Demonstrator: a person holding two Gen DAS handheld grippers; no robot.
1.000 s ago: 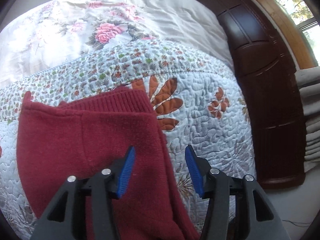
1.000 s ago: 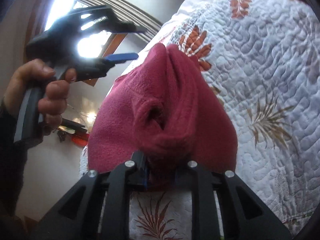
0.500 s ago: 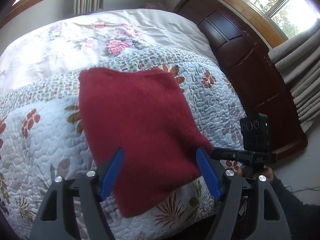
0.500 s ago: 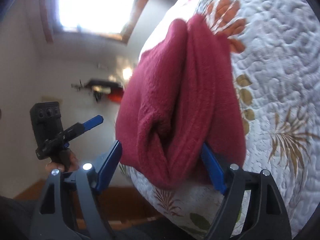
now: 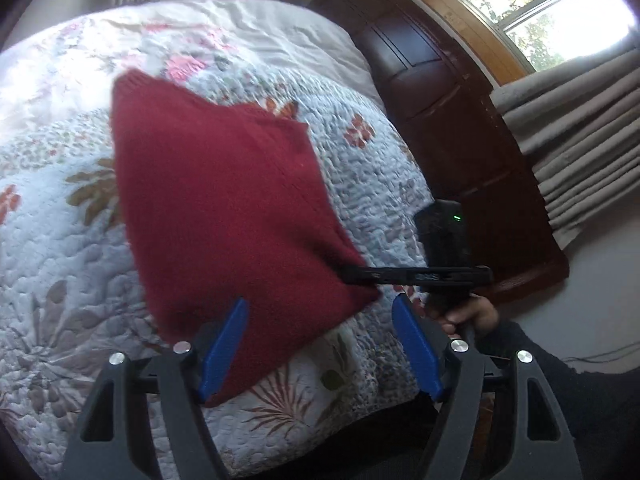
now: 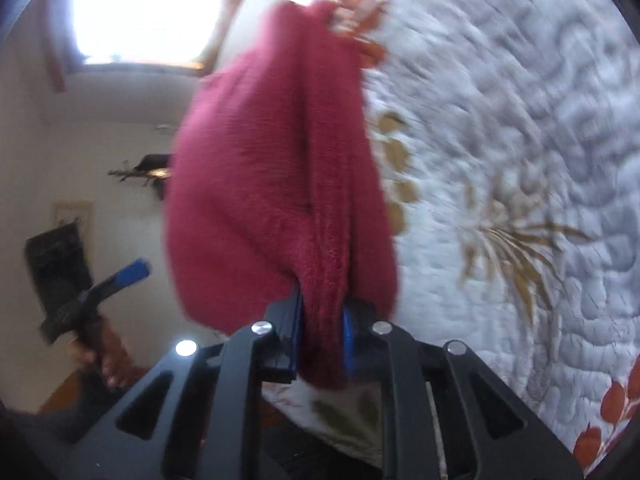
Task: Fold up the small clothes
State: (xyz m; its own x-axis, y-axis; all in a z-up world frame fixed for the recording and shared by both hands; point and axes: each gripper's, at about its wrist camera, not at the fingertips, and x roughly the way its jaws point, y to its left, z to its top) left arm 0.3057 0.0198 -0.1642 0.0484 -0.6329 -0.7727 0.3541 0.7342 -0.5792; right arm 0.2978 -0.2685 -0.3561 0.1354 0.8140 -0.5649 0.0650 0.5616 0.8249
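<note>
Right tongs (image 6: 320, 344) clamped on bunched corner of red garment (image 5: 224, 216); left tongs (image 5: 320, 344) apart, empty, near lower edge. Garment folded, partly lifted over quilt (image 5: 60, 272) near bed edge. Advice: lower flat, keep edges aligned, release only once cloth rests; left tongs smooth the fold.

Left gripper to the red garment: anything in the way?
Nothing visible. The left gripper is open just short of the red knit garment, whose near edge hangs by the left blue pad. The right gripper already clamps its other corner, off to the side, over the quilt.
</note>
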